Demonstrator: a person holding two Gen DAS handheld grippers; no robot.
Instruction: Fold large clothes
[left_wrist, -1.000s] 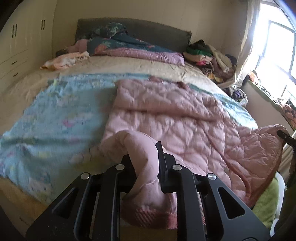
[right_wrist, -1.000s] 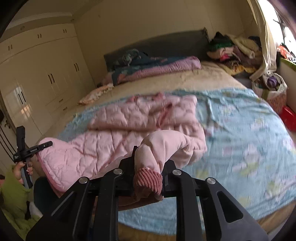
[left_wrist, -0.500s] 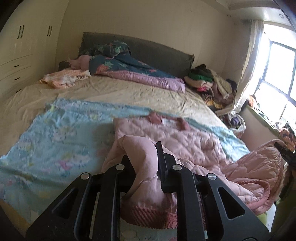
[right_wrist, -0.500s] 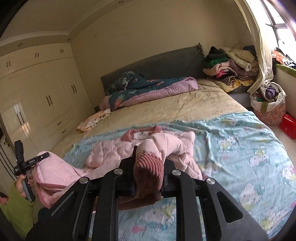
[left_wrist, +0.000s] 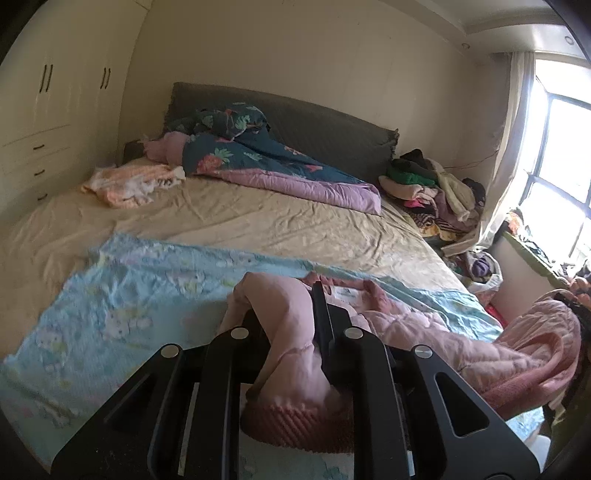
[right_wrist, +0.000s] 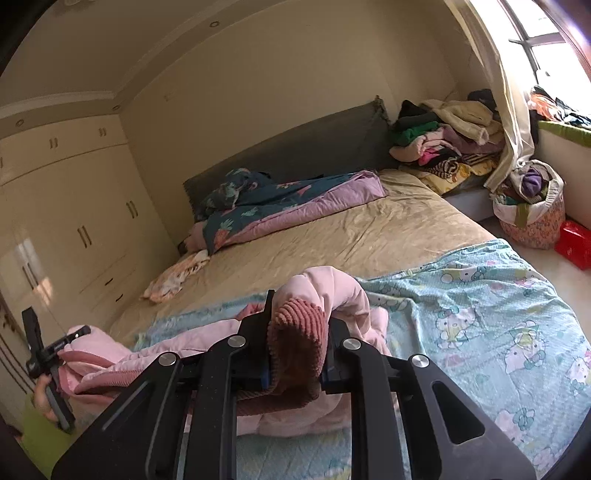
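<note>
pink jacket (left_wrist: 291, 354) label in left view; red box (right_wrist: 575, 249), right view

1. Straight ahead of the hand-held gripper, a wide bed (left_wrist: 258, 221) with a tan sheet runs to a dark grey headboard (left_wrist: 295, 118)
2. Plain cream walls (left_wrist: 295, 55) rise behind it
3. Off to its left stand cream built-in wardrobes (right_wrist: 74, 206) with dark handles and drawers
4. Off to its right, a bright window (left_wrist: 557, 177) with a pale curtain (left_wrist: 506, 147) floods that side with daylight
5. A pale floor (right_wrist: 554, 266) shows beside the bed
</note>
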